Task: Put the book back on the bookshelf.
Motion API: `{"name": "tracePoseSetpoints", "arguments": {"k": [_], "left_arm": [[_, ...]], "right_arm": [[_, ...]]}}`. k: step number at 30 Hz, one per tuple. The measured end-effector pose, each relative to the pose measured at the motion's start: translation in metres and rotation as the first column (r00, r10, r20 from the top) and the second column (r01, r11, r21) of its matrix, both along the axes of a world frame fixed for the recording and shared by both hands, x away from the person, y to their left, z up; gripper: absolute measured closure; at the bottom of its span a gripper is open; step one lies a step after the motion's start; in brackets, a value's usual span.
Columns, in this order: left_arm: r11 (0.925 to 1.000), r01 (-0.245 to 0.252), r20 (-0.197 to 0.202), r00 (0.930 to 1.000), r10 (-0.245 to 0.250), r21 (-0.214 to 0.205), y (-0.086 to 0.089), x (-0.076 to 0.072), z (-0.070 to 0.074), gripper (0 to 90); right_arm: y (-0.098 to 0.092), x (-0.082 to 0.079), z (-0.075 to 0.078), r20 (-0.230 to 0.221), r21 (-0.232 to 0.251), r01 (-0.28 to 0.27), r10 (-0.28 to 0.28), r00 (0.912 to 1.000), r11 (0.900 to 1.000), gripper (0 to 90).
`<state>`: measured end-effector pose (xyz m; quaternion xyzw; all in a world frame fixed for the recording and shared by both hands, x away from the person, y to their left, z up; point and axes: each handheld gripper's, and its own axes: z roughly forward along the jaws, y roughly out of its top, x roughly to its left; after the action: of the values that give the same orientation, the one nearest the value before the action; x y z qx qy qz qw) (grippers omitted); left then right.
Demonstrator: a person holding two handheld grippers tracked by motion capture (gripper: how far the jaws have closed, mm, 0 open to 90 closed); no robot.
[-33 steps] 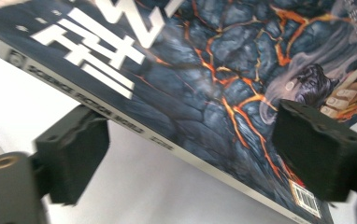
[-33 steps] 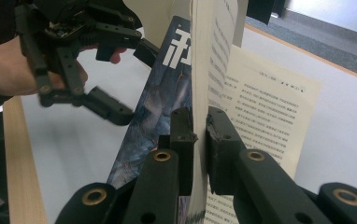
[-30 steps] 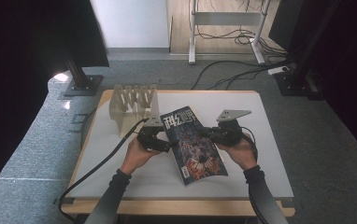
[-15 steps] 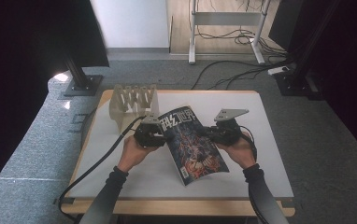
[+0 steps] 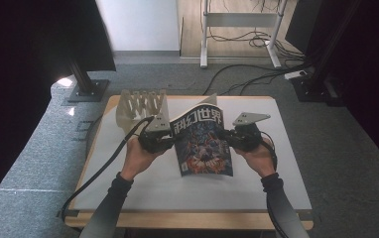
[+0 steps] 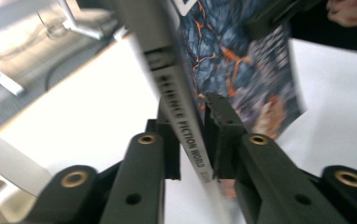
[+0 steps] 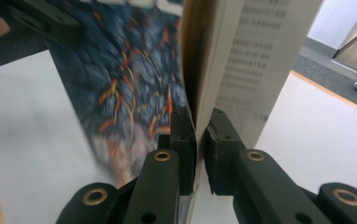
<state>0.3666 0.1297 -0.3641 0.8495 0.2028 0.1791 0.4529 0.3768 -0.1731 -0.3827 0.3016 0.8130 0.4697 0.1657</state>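
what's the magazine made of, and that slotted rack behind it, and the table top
Magazine: paper, with what looks like a glossy printed cover; it bends between the two tools, and printed inner pages show in the right gripper view. Slotted rack: probably pale wood or plywood, judging by its matt beige upright dividers, though it is too small to be sure. Table: a matt white top with a wood-coloured edge, perhaps laminate.

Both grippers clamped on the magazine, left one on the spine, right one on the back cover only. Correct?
Not quite. The right gripper pinches the magazine's page edge, a thick sheaf of pages, not just the back cover; the right gripper view shows it. The left gripper does clamp the spine.
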Motion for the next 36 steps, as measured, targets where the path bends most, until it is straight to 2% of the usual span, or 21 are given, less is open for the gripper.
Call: {"name": "tracePoseSetpoints", "arguments": {"k": [3, 4, 5, 7, 9, 12, 14, 16, 17, 18, 20, 23, 28, 30, 36], "left_arm": [[0.9997, 0.012, 0.040, 0.9991, -0.013, 0.023, -0.001, -0.004, 0.001, 82.3], [0.9990, 0.011, 0.041, 0.9991, -0.013, 0.043, -0.002, -0.004, -0.003, 82.3], [0.9990, 0.013, 0.041, 0.9990, -0.015, 0.042, -0.002, -0.004, -0.004, 82.1], [0.9993, 0.020, 0.027, 0.9994, -0.021, 0.031, 0.001, -0.003, -0.007, 81.9], [0.9993, 0.028, 0.008, 0.9996, -0.028, 0.026, 0.004, 0.001, -0.009, 80.8], [0.9976, 0.061, -0.043, 0.9973, -0.059, 0.032, 0.001, 0.008, -0.013, 69.9], [0.9974, 0.049, -0.039, 0.9981, -0.047, 0.053, -0.006, 0.012, -0.017, 63.0], [0.9981, 0.033, -0.033, 0.9990, -0.031, 0.052, -0.011, 0.016, -0.019, 65.6], [0.9985, 0.029, -0.028, 0.9992, -0.028, 0.047, -0.011, 0.016, -0.019, 73.9], [0.9989, 0.017, -0.026, 0.9996, -0.015, 0.043, -0.011, 0.017, -0.019, 73.9], [0.9996, 0.008, -0.046, 0.9989, -0.007, 0.026, -0.010, 0.019, -0.019, 81.2], [0.9996, 0.016, -0.058, 0.9982, -0.014, 0.023, -0.008, 0.020, -0.018, 82.3], [0.9996, 0.024, -0.028, 0.9993, -0.023, 0.016, -0.001, 0.015, -0.018, 82.4], [0.9996, 0.028, -0.048, 0.9985, -0.027, 0.004, 0.002, 0.015, -0.019, 82.3], [0.9992, 0.032, -0.073, 0.9967, -0.033, -0.024, 0.010, 0.013, -0.020, 82.4]], "right_arm": [[-0.001, 0.003, -0.007, 0.006, -0.027, 0.015, -0.015, 0.9999, 0.9995, 81.4], [-0.001, 0.004, -0.009, 0.001, -0.038, 0.018, -0.018, 0.9998, 0.9991, 81.4], [0.000, 0.005, -0.014, -0.004, -0.046, 0.023, -0.023, 0.9997, 0.9987, 81.6], [0.000, 0.005, -0.017, 0.003, -0.017, 0.025, -0.025, 0.9997, 0.9995, 81.5], [0.001, 0.005, -0.016, 0.007, -0.028, 0.028, -0.027, 0.9996, 0.9992, 81.4], [0.002, 0.004, -0.015, 0.007, -0.039, 0.017, -0.017, 0.9998, 0.9991, 81.4], [0.002, 0.004, -0.015, 0.008, -0.037, 0.019, -0.019, 0.9998, 0.9991, 81.4], [0.000, 0.004, -0.016, 0.006, -0.028, 0.013, -0.013, 0.9999, 0.9995, 81.2], [0.000, 0.003, -0.016, 0.004, -0.024, 0.015, -0.015, 0.9999, 0.9996, 81.1], [0.000, 0.003, -0.016, 0.004, -0.024, 0.015, -0.015, 0.9999, 0.9996, 81.0], [-0.002, 0.004, -0.016, 0.003, -0.026, 0.012, -0.012, 0.9999, 0.9996, 80.2], [-0.003, 0.004, -0.016, 0.003, -0.023, 0.016, -0.015, 0.9999, 0.9996, 78.8], [-0.010, 0.001, -0.022, 0.015, -0.052, 0.056, -0.055, 0.9984, 0.9971, 70.8], [-0.015, 0.001, -0.025, 0.011, -0.053, 0.073, -0.072, 0.9973, 0.9959, 66.0], [-0.030, -0.003, -0.043, -0.012, -0.075, 0.124, -0.126, 0.9920, 0.9894, 50.3]]}}
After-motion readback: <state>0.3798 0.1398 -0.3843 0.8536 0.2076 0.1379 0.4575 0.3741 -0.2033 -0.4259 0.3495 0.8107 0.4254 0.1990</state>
